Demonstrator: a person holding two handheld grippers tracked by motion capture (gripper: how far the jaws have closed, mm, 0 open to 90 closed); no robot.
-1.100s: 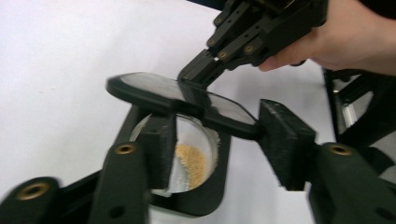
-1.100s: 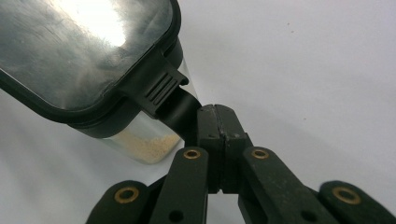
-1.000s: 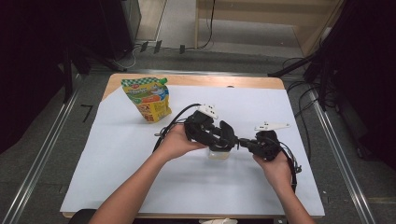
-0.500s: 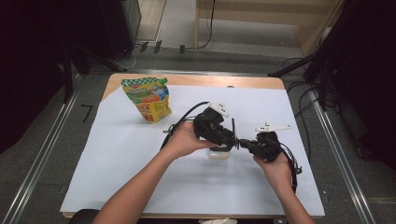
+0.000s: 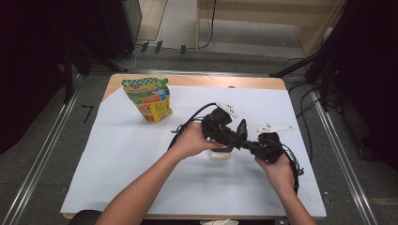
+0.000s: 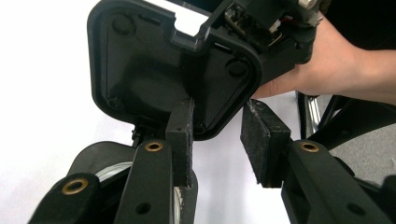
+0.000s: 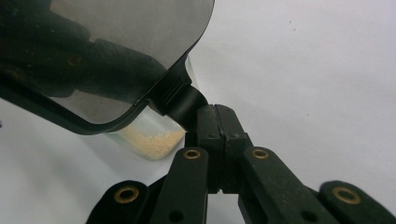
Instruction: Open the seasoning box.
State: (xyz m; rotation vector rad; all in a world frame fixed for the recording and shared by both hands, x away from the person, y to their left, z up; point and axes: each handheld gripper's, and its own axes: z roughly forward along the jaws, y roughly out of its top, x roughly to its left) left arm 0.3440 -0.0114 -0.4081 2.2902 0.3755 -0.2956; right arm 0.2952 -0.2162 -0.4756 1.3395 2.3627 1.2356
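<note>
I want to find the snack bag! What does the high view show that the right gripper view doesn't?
High view: the colourful pouch standing at the table's far left, and a person's forearm. Right gripper view: yellowish crumbs inside the clear tub. Both: the black lid, held by the right claw, over the white table.

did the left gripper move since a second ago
Yes. The left gripper has shifted right, away from the snack pouch, closer to the right gripper; its jaws have been closing.
</note>
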